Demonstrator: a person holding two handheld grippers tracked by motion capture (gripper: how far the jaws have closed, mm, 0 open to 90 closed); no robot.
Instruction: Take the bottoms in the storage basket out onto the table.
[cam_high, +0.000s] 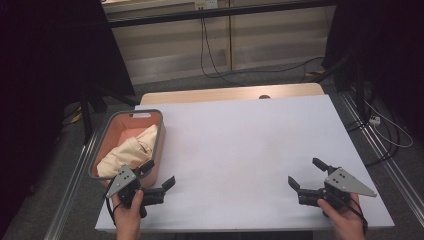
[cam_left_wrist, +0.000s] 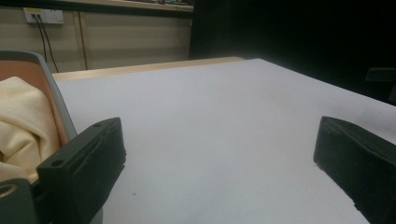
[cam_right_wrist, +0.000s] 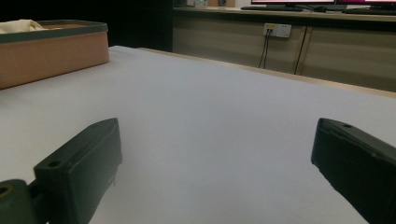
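An orange basket with a grey rim (cam_high: 161, 131) stands at the left side of the white table (cam_high: 250, 145), holding a crumpled cream cloth (cam_high: 131, 150). My left gripper (cam_high: 160, 174) rests low at the near left, just beside the basket's near corner, jaws wide apart with nothing between them. In the left gripper view the basket wall (cam_left_wrist: 56, 100) and cloth (cam_left_wrist: 21, 121) sit at the left. My right gripper (cam_high: 306, 173) lies near the front right edge, open and empty. The right gripper view has the basket (cam_right_wrist: 51, 46) far off at the left.
Behind the white sheet a strip of wooden tabletop (cam_high: 230, 93) shows. Cables (cam_high: 210, 60) trail on the floor beyond, and a metal rail (cam_high: 385, 165) runs along the right. A wall socket (cam_right_wrist: 277, 30) sits on the far cabinet.
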